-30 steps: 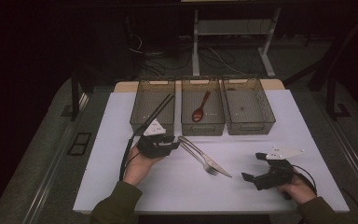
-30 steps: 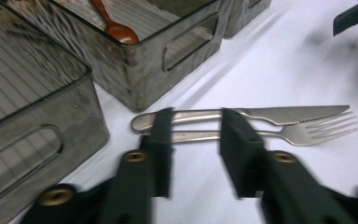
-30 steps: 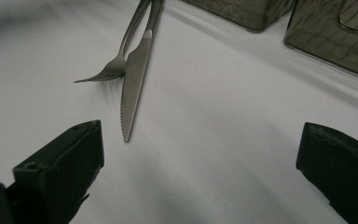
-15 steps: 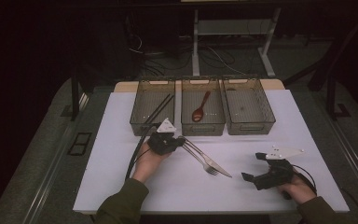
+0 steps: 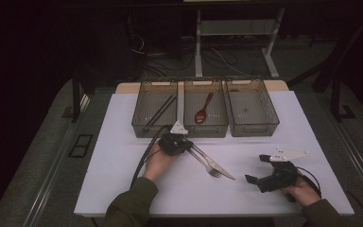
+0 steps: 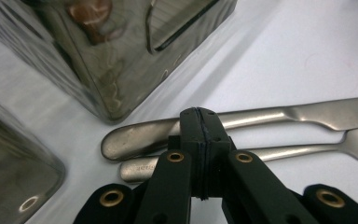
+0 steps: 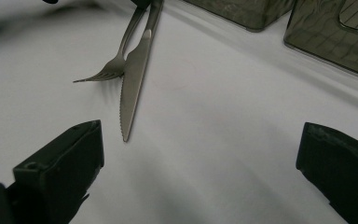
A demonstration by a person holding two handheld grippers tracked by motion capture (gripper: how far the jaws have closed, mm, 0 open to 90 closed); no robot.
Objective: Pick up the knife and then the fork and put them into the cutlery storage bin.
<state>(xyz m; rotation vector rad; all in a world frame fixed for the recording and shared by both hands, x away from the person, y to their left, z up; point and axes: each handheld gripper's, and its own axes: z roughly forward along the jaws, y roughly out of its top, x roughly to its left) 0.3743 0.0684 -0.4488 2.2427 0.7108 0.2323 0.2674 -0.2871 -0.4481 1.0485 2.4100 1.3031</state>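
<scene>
Left claw [image 6: 199,122], jaws pressed together w/ nothing between them, tips over the knife [image 6: 242,119] handle; fork [image 6: 279,151] lies just beside it (both on the white bench [image 5: 123,161], near the middle bin [image 5: 205,128]). Right claw [image 7: 200,154] wide open, empty, well apart.

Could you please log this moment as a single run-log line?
left gripper shut, at knife and fork handles | right gripper open, holding nothing | spoon in middle bin
</scene>
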